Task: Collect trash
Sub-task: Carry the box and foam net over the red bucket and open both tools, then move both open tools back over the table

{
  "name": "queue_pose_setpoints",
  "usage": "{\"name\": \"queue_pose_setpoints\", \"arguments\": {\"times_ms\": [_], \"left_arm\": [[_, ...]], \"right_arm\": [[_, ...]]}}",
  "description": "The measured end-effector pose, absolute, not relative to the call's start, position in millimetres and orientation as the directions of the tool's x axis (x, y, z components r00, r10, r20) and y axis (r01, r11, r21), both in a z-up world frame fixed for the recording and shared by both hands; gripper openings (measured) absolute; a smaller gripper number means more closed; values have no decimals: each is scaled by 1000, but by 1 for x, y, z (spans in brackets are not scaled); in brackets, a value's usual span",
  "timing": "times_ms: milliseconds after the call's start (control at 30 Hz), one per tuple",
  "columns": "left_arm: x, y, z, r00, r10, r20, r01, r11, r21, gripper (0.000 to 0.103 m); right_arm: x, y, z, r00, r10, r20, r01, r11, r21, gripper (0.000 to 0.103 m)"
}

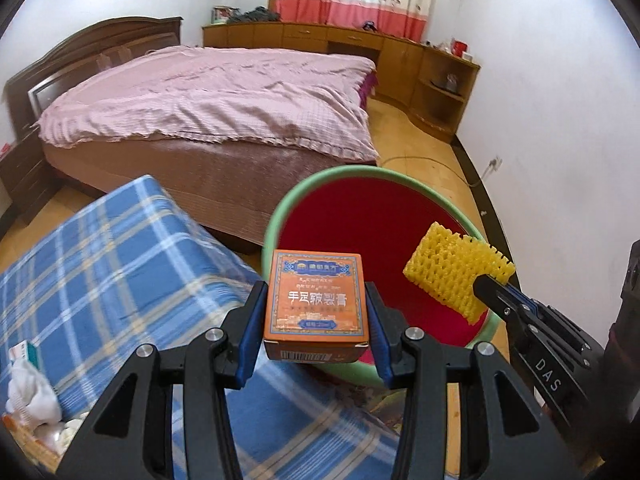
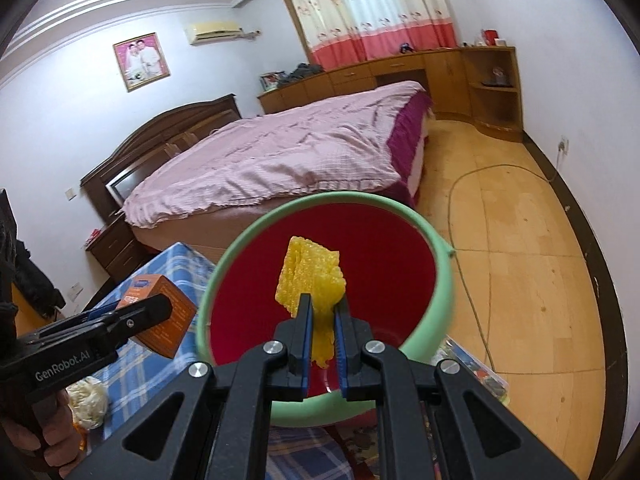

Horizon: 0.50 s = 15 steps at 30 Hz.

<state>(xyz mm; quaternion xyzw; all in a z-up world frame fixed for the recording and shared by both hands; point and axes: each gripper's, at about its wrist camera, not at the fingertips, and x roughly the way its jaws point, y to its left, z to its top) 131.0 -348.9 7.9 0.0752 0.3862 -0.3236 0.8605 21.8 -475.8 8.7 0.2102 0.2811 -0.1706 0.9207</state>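
We are holding two pieces of trash over the bin (image 2: 434, 256), and we are taking the nearest first. Our left gripper (image 1: 316, 312) is clenched on the small orange box (image 1: 316, 304), its pads pressing the two long sides, and the box is hanging just at the near rim of the bin. We are judging it a light, stiff carton that could crush under a hard squeeze, so the flat sides look the right place to hold it. We are reading Chinese characters across its face, with a barcode on the near end; the smaller print is too fine to read. Our right gripper (image 2: 322, 324) is pinched nearly closed on the yellow foam net (image 2: 310, 276), which is hanging above the red inside of the bin. It looks very light, soft and springy, squashing flat between the pads. The grippers are carrying the words "DAS" and "GenRobot.AI". Beyond the bin, the bed (image 2: 280, 152) is lying.
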Motion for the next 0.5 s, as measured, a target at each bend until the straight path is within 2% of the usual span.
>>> {"name": "queue_pose_setpoints", "arguments": {"times_ms": [233,300,367,433,500], "left_arm": [[124,-370,4,445,-534,-719,686,720,-111,48],[123,-373,3,455,-522,-721,688,720,-88,55],[121,-373,5,484,-510,-712,680,730,-61,58],[122,-371,6,499,-504,-705,675,736,-49,59],[124,-368,7,496,-501,-709,665,744,-61,59]], "right_arm": [[20,-488,2,773,-174,-610,448,830,332,14],[19,-490,1,775,-166,-610,447,826,343,15],[20,-491,1,775,-164,-610,445,827,344,22],[20,-491,1,773,-162,-614,446,826,345,33],[21,-492,0,770,-155,-618,447,824,350,36]]}}
